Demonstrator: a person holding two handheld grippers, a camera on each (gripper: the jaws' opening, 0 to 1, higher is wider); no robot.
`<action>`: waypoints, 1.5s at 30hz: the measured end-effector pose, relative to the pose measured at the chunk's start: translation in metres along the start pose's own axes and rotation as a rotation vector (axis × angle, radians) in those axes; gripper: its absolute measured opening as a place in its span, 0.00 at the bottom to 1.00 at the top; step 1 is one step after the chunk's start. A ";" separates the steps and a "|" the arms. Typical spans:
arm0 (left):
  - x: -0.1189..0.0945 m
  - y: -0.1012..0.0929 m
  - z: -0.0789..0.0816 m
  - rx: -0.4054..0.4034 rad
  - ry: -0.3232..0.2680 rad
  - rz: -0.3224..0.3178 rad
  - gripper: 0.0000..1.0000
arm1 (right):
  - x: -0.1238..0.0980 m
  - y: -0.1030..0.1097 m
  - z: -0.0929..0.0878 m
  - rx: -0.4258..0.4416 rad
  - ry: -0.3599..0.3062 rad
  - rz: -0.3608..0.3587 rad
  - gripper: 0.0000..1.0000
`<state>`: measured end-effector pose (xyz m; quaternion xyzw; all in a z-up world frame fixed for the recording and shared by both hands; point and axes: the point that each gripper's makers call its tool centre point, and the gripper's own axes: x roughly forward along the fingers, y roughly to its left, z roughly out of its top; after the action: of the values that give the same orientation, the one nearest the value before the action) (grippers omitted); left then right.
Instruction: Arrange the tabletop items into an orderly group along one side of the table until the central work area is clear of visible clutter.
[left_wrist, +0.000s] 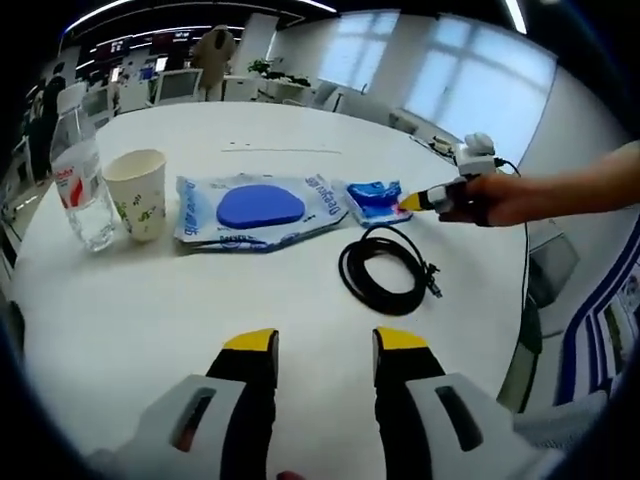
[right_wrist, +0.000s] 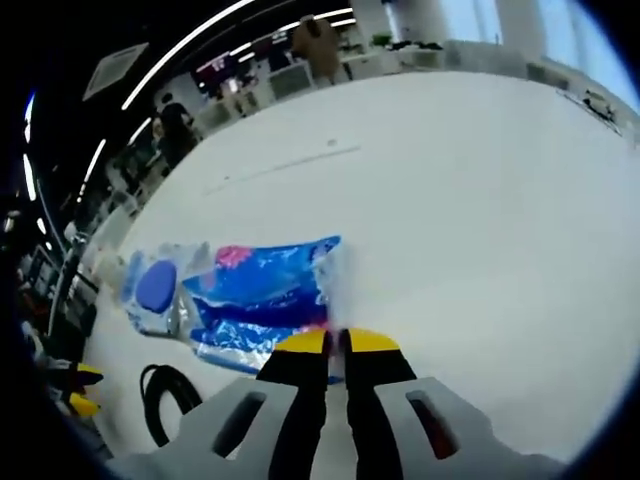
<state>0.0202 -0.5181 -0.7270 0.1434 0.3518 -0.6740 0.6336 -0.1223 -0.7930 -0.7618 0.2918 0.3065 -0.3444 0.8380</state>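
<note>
While the left gripper (left_wrist: 325, 345) hangs released over bare white table (left_wrist: 150, 320), jaws apart, the right gripper (right_wrist: 337, 342) is clenched on the edge of the small blue packet (right_wrist: 262, 290). That packet lies at the end of a row: water bottle (left_wrist: 82, 175), paper cup (left_wrist: 138, 192), big blue pouch (left_wrist: 255, 208). The coiled black cable (left_wrist: 385, 268) sits just in front, apart.

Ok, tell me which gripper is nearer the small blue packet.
Right. The right gripper has its jaws shut on the small blue packet; the left gripper hangs back, across the black cable.
</note>
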 end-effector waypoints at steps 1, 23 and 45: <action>-0.004 -0.002 -0.002 0.010 0.002 0.000 0.38 | 0.000 0.000 0.001 -0.001 -0.001 0.002 0.02; -0.058 0.027 -0.045 -0.004 0.031 0.085 0.45 | 0.003 -0.008 0.003 0.031 -0.031 0.010 0.02; -0.076 0.040 -0.042 -0.016 -0.001 0.113 0.47 | -0.019 0.031 -0.028 -0.088 0.033 0.099 0.20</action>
<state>0.0597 -0.4309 -0.7198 0.1577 0.3483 -0.6342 0.6721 -0.1187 -0.7471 -0.7575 0.2751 0.3203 -0.2838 0.8609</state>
